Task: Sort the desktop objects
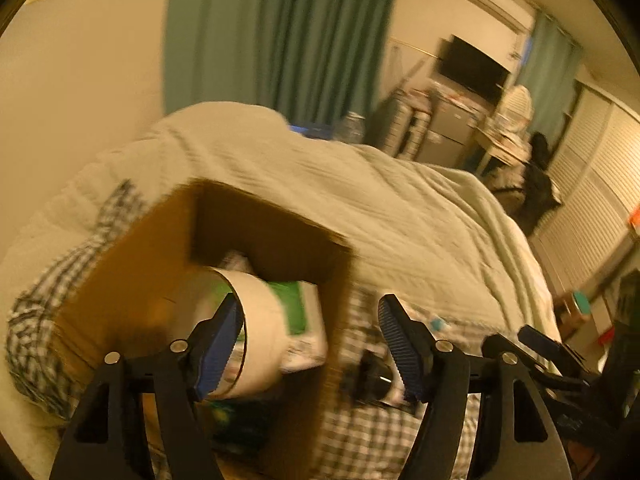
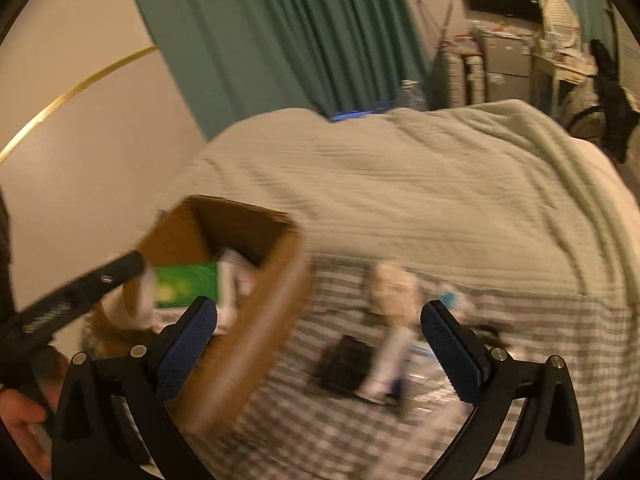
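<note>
Our left gripper (image 1: 312,344) hangs over the cardboard box (image 1: 160,280) on the bed, jaws apart, a white tape roll (image 1: 260,332) beside one pad, apparently released into it. Our right gripper (image 2: 319,354), jaws apart and empty, faces a black case (image 2: 344,364) and white tube (image 2: 390,364) waiting on the checked sheet (image 2: 520,360), likely next. Beyond, a pale quilt (image 2: 400,200).

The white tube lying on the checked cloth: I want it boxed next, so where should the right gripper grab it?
Grip the white tube across its middle from above; it lies flat, long and narrow, between the open right gripper fingers.
</note>
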`<action>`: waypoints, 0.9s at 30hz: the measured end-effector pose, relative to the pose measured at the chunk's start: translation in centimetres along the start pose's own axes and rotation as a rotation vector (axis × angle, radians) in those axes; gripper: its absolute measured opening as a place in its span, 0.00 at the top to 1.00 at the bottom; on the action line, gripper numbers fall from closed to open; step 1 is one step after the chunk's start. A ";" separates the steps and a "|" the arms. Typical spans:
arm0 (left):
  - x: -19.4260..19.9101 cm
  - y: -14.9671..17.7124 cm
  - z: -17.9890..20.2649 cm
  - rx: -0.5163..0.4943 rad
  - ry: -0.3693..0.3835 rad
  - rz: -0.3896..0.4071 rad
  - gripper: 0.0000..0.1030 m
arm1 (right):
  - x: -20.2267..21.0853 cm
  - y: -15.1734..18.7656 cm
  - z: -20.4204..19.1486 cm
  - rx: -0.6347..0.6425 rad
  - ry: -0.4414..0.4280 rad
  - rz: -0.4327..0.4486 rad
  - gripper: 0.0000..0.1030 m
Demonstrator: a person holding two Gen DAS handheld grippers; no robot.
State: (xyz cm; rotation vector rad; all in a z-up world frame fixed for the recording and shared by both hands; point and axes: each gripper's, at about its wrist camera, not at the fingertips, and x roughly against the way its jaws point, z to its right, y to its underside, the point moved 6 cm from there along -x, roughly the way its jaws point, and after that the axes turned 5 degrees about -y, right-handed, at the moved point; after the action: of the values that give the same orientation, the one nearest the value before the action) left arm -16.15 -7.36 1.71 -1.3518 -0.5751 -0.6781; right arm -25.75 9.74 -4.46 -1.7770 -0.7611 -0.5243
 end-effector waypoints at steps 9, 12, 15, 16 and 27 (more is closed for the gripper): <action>-2.4 5.5 8.6 -0.059 0.042 -0.083 0.24 | 5.0 2.6 9.3 -0.084 0.120 0.000 0.01; -4.2 7.2 10.1 -0.062 0.032 -0.123 0.24 | 5.1 3.4 11.4 -0.084 0.136 -0.015 0.01; -6.0 8.5 11.3 -0.108 0.016 -0.134 0.24 | 4.8 4.2 12.9 -0.080 0.129 -0.030 0.01; -6.9 9.1 11.6 -0.129 0.007 -0.142 0.24 | 4.5 4.5 13.2 -0.080 0.125 -0.040 0.04; -14.0 12.6 10.5 -0.192 -0.042 -0.208 0.24 | -2.4 8.8 15.6 -0.046 0.076 -0.218 0.49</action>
State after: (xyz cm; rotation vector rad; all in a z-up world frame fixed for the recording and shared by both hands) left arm -16.37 5.59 -15.53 -1.4998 -0.7047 -0.8937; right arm -21.34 22.08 -16.97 -1.7151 -0.9012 -0.7561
